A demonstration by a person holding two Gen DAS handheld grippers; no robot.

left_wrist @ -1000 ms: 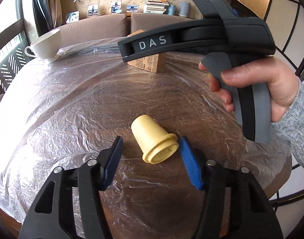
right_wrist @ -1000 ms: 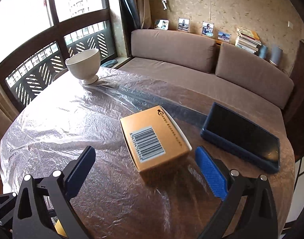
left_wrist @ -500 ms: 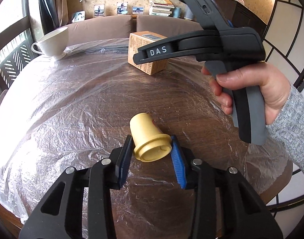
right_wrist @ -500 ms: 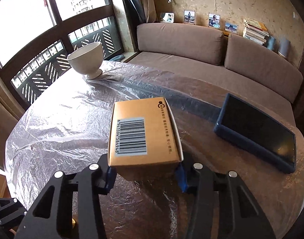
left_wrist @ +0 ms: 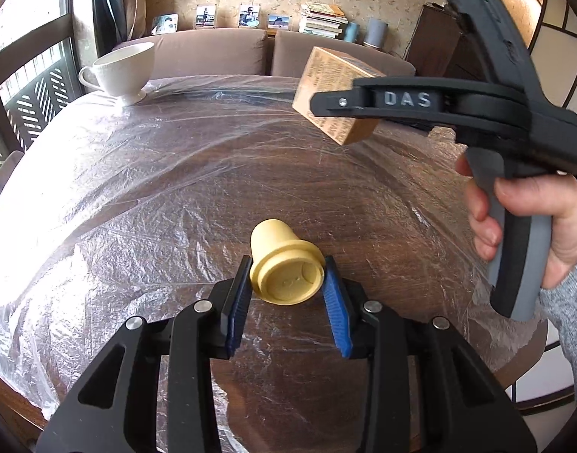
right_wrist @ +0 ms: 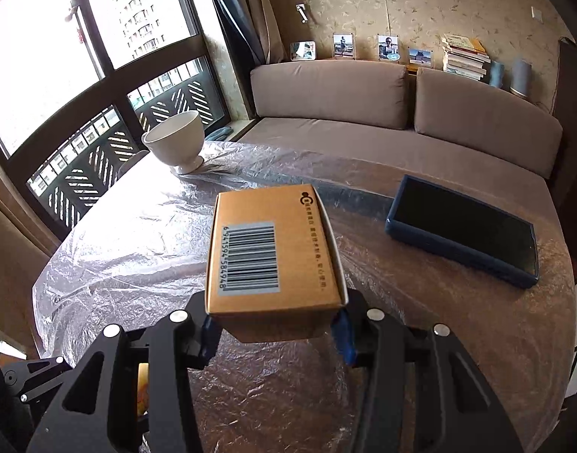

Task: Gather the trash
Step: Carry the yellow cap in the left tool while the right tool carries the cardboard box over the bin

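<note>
Pads [left_wrist: 238, 298] of left gripper [left_wrist: 287, 294] clamp yellow cup [left_wrist: 284, 270]; we see its mouth hidden. Right gripper [right_wrist: 275, 334] clamps cardboard box [right_wrist: 275, 253] above table [right_wrist: 420, 339]; pads mostly hidden. Blue tray [right_wrist: 464, 236] beside, contents indiscernible.

Each hand-held gripper [left_wrist: 286, 294] is built of black plastic with triangular cut-outs, silver screws and ribbed blue pads [left_wrist: 335, 302]. On the right hand-held gripper [right_wrist: 275, 334], white letters "DAS" are carried on the side, a green light on top, and a grey grip below. Around that grip, a bare hand [left_wrist: 530, 211] in a grey knit sleeve [left_wrist: 570, 309] is seen.
</note>
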